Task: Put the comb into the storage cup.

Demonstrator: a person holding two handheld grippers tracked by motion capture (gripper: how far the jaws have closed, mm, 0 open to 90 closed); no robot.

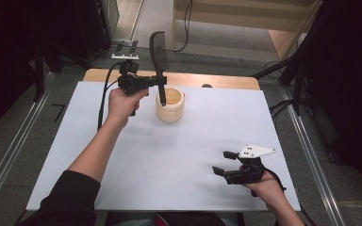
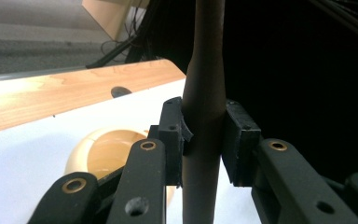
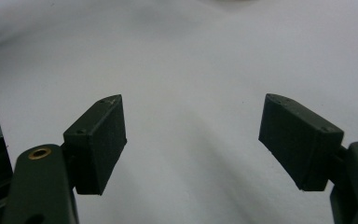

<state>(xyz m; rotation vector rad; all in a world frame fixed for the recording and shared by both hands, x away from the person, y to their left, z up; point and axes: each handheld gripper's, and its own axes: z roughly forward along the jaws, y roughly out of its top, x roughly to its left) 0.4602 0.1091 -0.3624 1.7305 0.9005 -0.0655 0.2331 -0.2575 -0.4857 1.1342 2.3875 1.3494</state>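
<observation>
The left hand-held gripper [image 1: 160, 83] was clamped on the handle of a dark spatula [image 1: 159, 52], near its lower end. The spatula stood almost upright, blade topmost, its long axis running straight down into the pale bowl [image 1: 170, 105] directly beneath, at the far side of the white counter [image 1: 169, 160]. The right hand-held gripper [image 1: 225, 162] rested well apart at the near right edge, jaws wide and empty.
</observation>
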